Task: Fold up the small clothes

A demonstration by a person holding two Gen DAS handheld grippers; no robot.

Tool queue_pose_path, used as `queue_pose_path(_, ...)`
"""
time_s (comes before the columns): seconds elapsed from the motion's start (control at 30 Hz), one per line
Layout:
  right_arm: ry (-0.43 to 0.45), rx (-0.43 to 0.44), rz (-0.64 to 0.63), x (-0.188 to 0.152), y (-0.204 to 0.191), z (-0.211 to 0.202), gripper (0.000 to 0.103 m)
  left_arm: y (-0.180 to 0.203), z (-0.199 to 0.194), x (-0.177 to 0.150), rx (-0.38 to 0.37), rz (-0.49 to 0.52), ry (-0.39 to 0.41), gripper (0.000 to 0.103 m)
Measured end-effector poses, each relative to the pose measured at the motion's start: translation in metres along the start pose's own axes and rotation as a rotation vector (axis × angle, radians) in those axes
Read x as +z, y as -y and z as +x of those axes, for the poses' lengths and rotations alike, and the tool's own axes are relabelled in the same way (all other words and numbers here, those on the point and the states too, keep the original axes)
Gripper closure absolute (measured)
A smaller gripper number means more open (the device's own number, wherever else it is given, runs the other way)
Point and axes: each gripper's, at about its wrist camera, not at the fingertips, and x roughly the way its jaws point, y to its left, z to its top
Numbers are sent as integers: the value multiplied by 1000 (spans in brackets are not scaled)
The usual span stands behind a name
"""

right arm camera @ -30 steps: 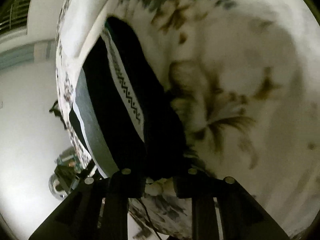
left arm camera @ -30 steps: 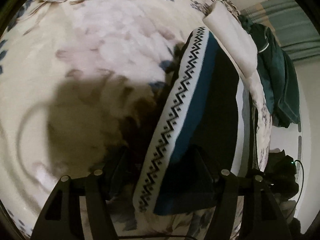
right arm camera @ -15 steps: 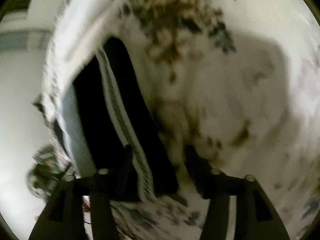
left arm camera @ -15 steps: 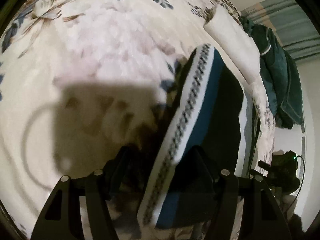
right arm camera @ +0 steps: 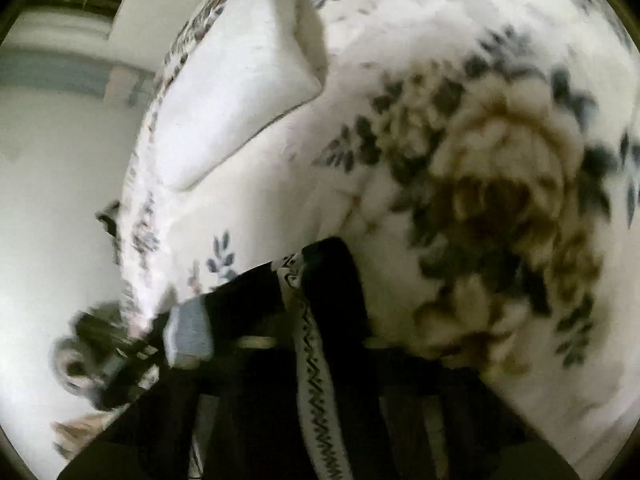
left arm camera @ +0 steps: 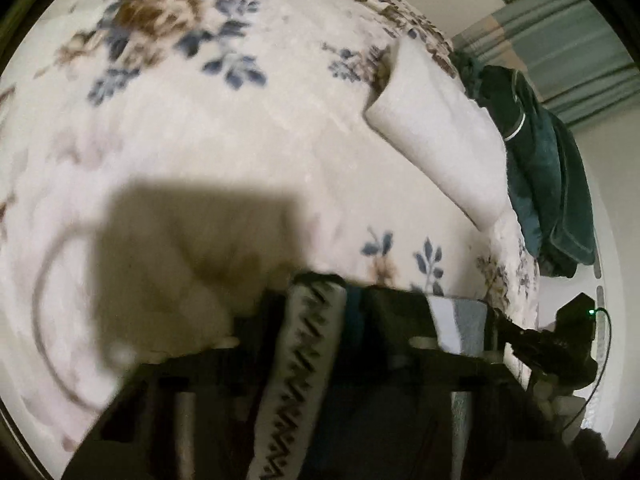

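While the dark knitted garment with its white zigzag band (left arm camera: 304,364) hung at six o'clock over the floral blanket (left arm camera: 248,128), my right gripper (right arm camera: 316,344) was clenched on it and my left gripper (left arm camera: 324,340) was closing around it; I judged level, taut edges would fold cleanest.

Both wrist views look steeply down, close over the floral bedspread (left arm camera: 248,152).

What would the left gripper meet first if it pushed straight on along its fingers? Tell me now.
The left gripper is closing with the patterned dark garment already between its fingers, so that cloth comes first. Past it, probably the floral bedspread; depth is unclear.
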Motion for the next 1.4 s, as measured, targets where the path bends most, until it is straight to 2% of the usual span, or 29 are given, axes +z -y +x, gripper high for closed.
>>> queue_pose_path(0.03,15,-31,-6,0,-1,-3,96,-1,1,1,-6,-5,1,71)
queue_pose_path(0.1,52,-68,6,2,4,-10,97,-8,3,0,-16,-24,7,73)
queue_pose_path(0.2,19,-110,16,3,14,-5,98,-19,8,2,-42,-77,-2,72)
queue_pose_path(0.27,-28,-150,-9,3,11,6,97,-29,10,4,-93,-156,-22,67)
queue_pose_path(0.33,-75,-117,39,2,16,7,95,-39,6,5,-155,-227,-43,59)
queue_pose_path(0.37,-89,-72,79,-1,22,2,88,-46,-1,4,-186,-264,-43,55)
queue_pose_path(0.4,-104,-30,102,-3,26,1,84,-50,-8,3,-197,-272,-31,46)
queue_pose_path(0.43,-128,22,121,-6,31,-2,65,-55,-18,-2,-208,-277,-15,37)
queue_pose_path(0.47,-142,55,128,-10,33,-3,41,-59,-24,-8,-230,-281,-15,36)
queue_pose_path(0.53,-217,133,122,-25,45,-1,32,-62,-27,-21,-258,-281,-47,34)
queue_pose_path(0.6,-335,167,127,-44,57,13,32,-59,-22,-44,-267,-247,-119,34)
queue_pose_path(0.67,-434,245,143,-65,66,31,32,-50,-13,-64,-292,-196,-182,34)
queue_pose_path(0.73,-474,326,153,-76,66,43,32,-41,-6,-74,-308,-160,-204,34)
queue_pose_path(0.8,-502,407,164,-82,61,53,31,-35,-1,-77,-317,-147,-190,33)
queue_pose_path(0.9,-528,446,160,-84,50,71,30,-33,9,-73,-350,-184,-180,33)
queue_pose_path(1.03,-523,468,152,-85,37,78,29,-18,15,-65,-355,-150,-166,32)
queue_pose_path(1.13,-487,511,177,-97,30,69,46,-6,14,-56,-340,-91,-158,33)
queue_pose_path(1.2,-467,554,225,-111,30,63,49,-3,12,-47,-358,-82,-143,33)
queue_pose_path(1.3,-421,508,259,-127,37,57,49,-8,19,-38,-381,-108,-169,33)
queue_pose_path(1.4,-398,477,265,-127,44,58,45,-15,28,-42,-377,-95,-215,33)
